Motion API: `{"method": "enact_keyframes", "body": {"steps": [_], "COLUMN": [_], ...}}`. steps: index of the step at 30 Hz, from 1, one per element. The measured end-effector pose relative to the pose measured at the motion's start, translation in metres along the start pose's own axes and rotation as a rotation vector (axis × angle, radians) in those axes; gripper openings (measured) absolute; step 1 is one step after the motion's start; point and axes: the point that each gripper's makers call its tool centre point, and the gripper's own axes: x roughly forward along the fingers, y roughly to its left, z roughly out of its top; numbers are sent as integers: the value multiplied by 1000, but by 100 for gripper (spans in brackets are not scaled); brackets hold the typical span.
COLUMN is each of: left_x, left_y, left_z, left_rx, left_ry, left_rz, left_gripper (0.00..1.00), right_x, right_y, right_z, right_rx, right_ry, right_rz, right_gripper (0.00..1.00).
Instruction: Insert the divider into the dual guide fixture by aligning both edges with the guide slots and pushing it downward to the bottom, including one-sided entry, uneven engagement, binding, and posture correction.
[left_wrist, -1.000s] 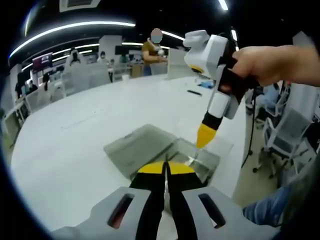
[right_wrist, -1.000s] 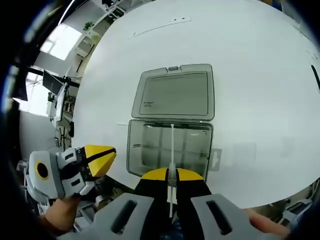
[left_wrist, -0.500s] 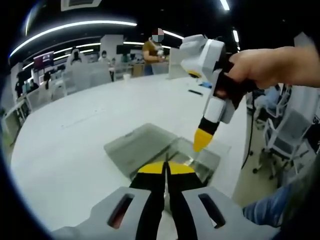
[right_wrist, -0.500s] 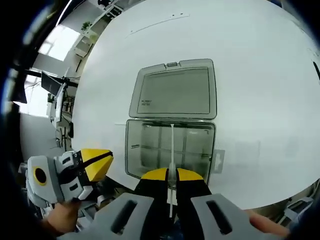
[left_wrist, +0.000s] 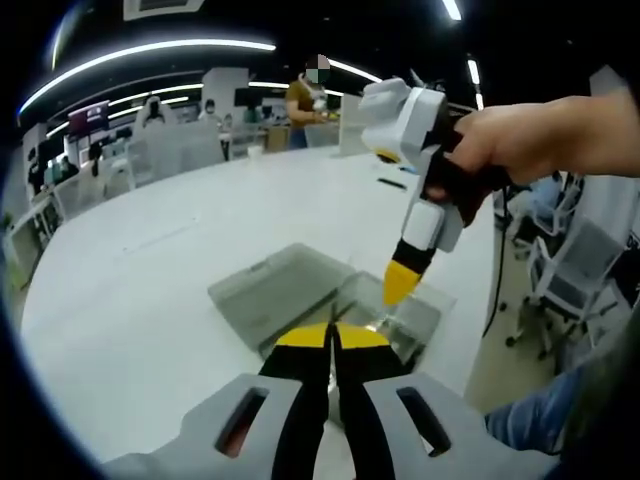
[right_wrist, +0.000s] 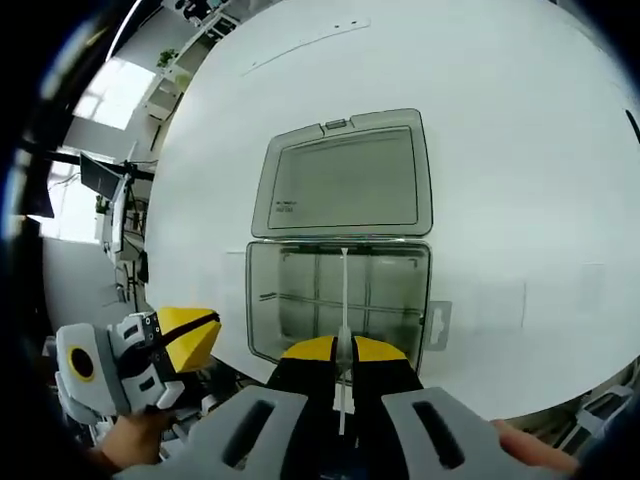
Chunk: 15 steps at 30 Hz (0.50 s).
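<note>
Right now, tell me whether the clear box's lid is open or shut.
Open. In the right gripper view the lid lies flat on the table behind the clear box, exposing its compartments.

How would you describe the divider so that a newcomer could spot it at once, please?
On the white table lies an open clear box, its lid folded flat behind. The divider is the thin pale strip held edge-on above the tray by the right gripper, crossing its middle.

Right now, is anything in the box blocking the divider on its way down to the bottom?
Nothing visible blocks it. The right gripper holds the divider upright over the open box, whose lid lies flat behind it. The cells below look empty. The left gripper is off to the side, clear of the box.
</note>
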Motion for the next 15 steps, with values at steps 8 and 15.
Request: {"method": "enact_keyframes", "body": {"steps": [8, 15], "left_x": [-1, -1], "left_y": [1, 3], "left_z": [-1, -1], "left_rx": [-2, -3], "left_ry": [1, 2], "left_rz": [2, 3], "left_gripper": [0, 0], "right_x": [4, 10], "right_y": [-3, -5], "right_z": [1, 3], "right_rx": [12, 20], "right_ry": [3, 11], "right_rz": [-1, -7], "right_gripper": [0, 0]}}
